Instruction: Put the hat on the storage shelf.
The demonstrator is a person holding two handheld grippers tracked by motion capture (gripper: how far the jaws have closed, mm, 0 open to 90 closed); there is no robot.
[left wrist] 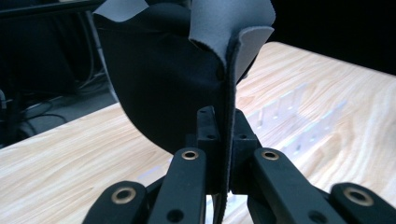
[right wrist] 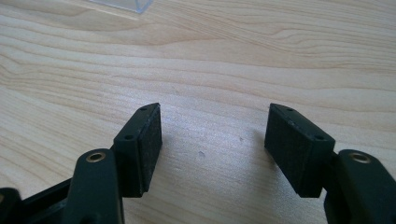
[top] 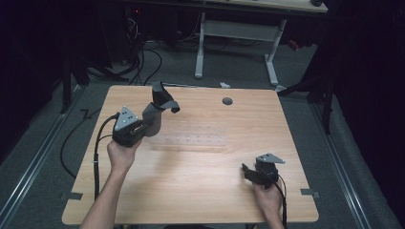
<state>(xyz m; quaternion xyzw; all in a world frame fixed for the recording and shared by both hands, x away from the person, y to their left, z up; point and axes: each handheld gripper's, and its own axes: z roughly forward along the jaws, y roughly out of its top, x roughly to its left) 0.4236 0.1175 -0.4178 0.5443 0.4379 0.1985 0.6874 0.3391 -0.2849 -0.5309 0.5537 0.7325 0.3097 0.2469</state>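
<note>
High view: the left hand-held gripper [top: 152,118] is raised above the left half of the wooden bench [top: 191,191], lifting a dark grey cloth [top: 160,102] that curls up and over toward the bench's far edge. Just beside it, near the middle of the bench, lies a clear plastic rack [top: 191,140] — empty, as far as I can tell. The right hand-held gripper [top: 248,172] rests low near the near right corner, well apart from the cloth, carrying nothing.

Left gripper view: the left hand-held gripper [left wrist: 223,135] has its jaws pressed together on an edge of the cloth [left wrist: 159,88], the fabric running up between them and flaring open above, clear of the bench [left wrist: 70,168]. The rack [left wrist: 299,116] sits behind and below.

Right gripper view: the right hand-held gripper [right wrist: 212,142] is spread wide over bare bench [right wrist: 210,60], nothing between the pads; a corner of the rack [right wrist: 123,4] peeks in at the top.

By my judgement the pick-up is done — the cloth is off the surface and securely pinched. What remains is whatever placing or folding follows, likely with the idle right side joining in.
</note>
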